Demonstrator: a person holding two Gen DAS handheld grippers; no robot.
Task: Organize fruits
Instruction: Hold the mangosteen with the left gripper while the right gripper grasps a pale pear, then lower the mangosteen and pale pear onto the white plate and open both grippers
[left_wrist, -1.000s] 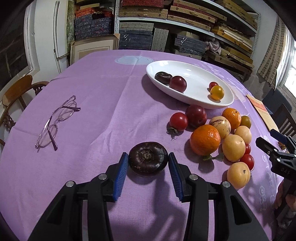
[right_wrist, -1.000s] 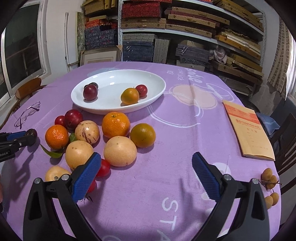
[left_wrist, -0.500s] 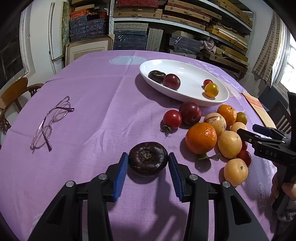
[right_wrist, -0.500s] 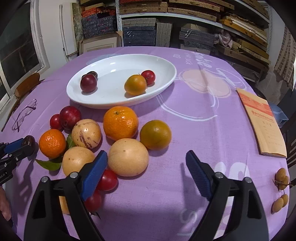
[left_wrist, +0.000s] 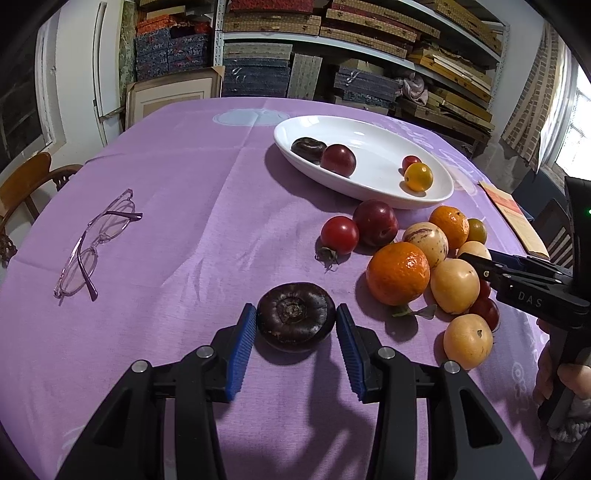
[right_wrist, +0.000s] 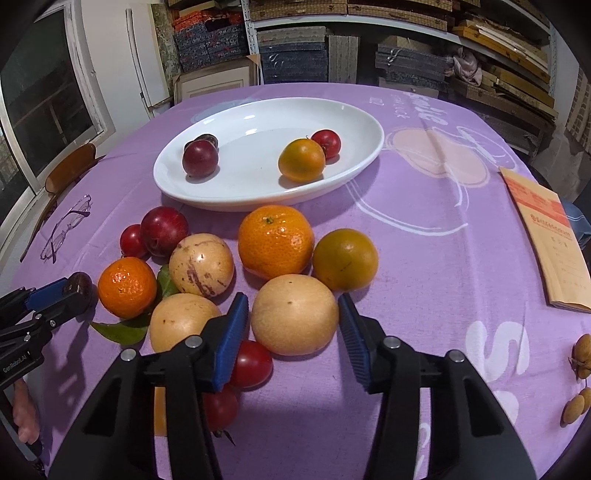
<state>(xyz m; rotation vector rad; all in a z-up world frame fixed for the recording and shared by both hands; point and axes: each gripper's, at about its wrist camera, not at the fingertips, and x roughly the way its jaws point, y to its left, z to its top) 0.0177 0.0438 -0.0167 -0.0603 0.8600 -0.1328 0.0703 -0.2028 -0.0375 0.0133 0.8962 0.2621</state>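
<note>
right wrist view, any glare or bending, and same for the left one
Right wrist view: window glints on the white plate, shelves bowed by the fisheye, corners black. Left wrist view: blown-out window at right, sharp shadows under the dark fruit.

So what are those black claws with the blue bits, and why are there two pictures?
They are two grabbing tools, one in each of a person's hands. Each has a small camera looking along its fingers, so each picture comes from one tool. The left gripper has a dark flat fruit between its blue pads. The right gripper is closing around a pale round fruit. On the purple tablecloth lie more fruits, a white dish with four fruits in it, and eyeglasses.
</note>
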